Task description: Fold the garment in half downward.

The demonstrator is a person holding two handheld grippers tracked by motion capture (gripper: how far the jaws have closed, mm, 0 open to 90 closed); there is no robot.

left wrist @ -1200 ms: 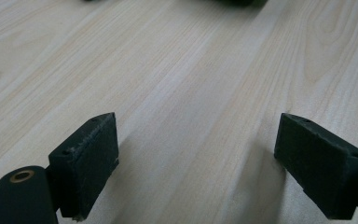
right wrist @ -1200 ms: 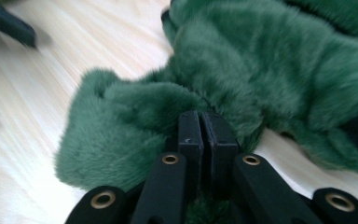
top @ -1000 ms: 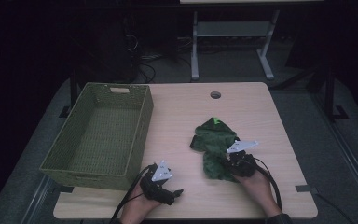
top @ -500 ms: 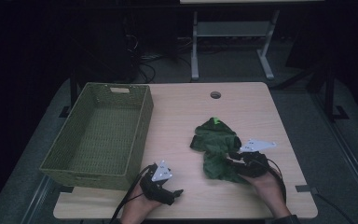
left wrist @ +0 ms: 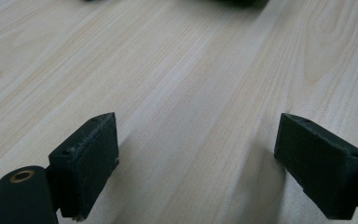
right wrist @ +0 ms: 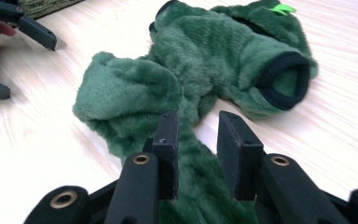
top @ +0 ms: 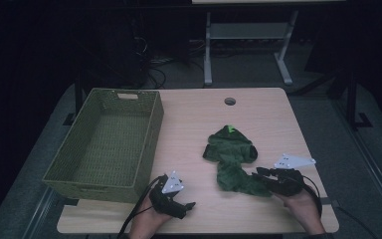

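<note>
A fuzzy green garment (top: 231,149) with black-edged openings lies crumpled on the right half of the wooden table (top: 194,119). My right gripper (top: 256,174) sits at its near right end. In the right gripper view the jaws (right wrist: 198,135) stand close together with a fold of the green garment (right wrist: 205,60) between them. My left gripper (top: 188,207) rests near the front edge, left of the garment. Its jaws (left wrist: 198,163) are wide open over bare wood, with nothing between them.
A green woven basket (top: 149,144) stands empty on the left side of the table. A round cable hole (top: 230,101) sits near the far edge. Beyond the table, a white desk frame (top: 208,50) stands on the dark floor.
My right gripper has slid to the right and a little nearer, drawing the garment's lower end out with it. The left gripper has stayed still.
</note>
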